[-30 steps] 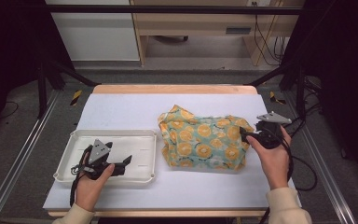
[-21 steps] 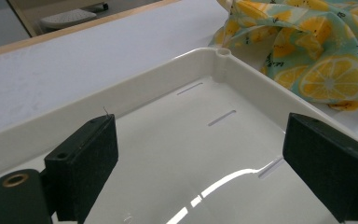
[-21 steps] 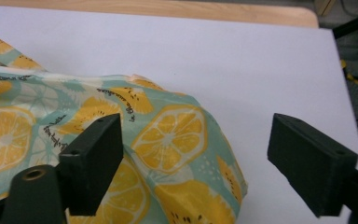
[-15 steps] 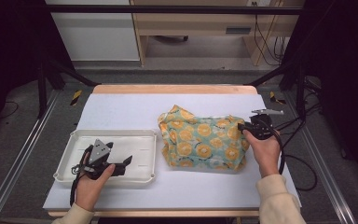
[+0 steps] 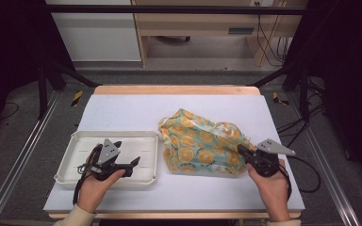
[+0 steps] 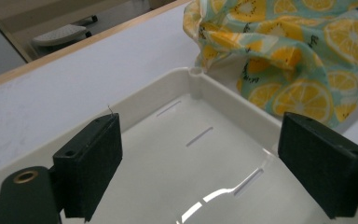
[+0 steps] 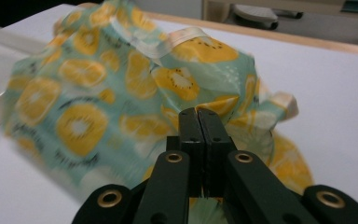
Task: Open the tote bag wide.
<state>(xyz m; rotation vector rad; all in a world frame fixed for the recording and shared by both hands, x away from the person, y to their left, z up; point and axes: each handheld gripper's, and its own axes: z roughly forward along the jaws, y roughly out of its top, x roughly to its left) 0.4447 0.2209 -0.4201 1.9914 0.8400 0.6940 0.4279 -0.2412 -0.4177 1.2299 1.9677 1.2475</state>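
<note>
Our right gripper [image 5: 242, 149] has moved down to the near right edge of the teal fruit-print fabric bag [image 5: 200, 147], jaws pinching it. Right of the white plastic tray [image 5: 70, 160], where our left gripper [image 5: 125, 155] is waiting wide apart, the thin pinch may slip.

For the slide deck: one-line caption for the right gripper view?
Right gripper pinches the edge of the citrus-print bag on the white table.
</note>
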